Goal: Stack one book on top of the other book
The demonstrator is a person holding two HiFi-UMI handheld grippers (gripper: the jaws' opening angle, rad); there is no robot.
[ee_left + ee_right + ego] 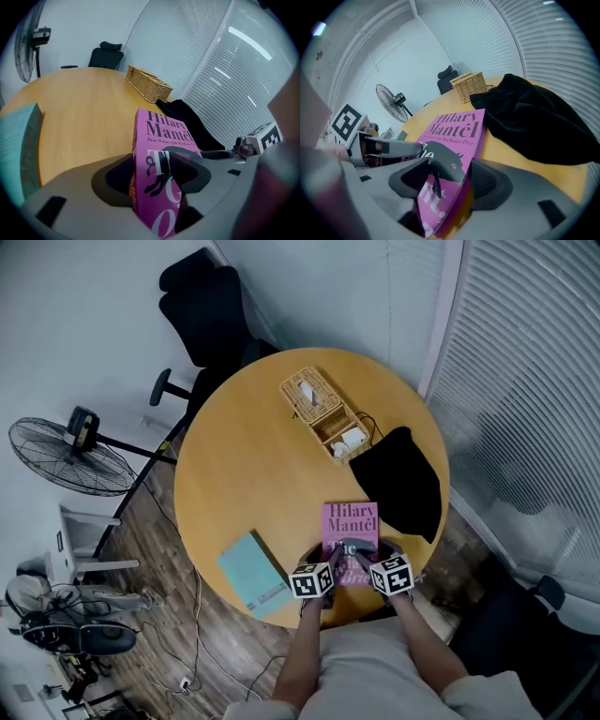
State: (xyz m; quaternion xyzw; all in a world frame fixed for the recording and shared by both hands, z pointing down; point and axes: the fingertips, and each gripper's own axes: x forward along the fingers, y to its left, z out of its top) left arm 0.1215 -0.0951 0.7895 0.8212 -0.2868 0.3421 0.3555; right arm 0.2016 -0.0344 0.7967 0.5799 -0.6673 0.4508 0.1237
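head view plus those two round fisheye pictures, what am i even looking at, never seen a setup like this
No robot here: a person holds a claw in each hand, the left claw and the right claw. The head view looks down from a camera on the person's head. The other two cameras ride on the claws and look along their jaws. On the round table lie a pink book, a teal book, a wicker basket and a black bag. Both claws stand open with the pink book's near end between their jaws; neither looks clamped on it.
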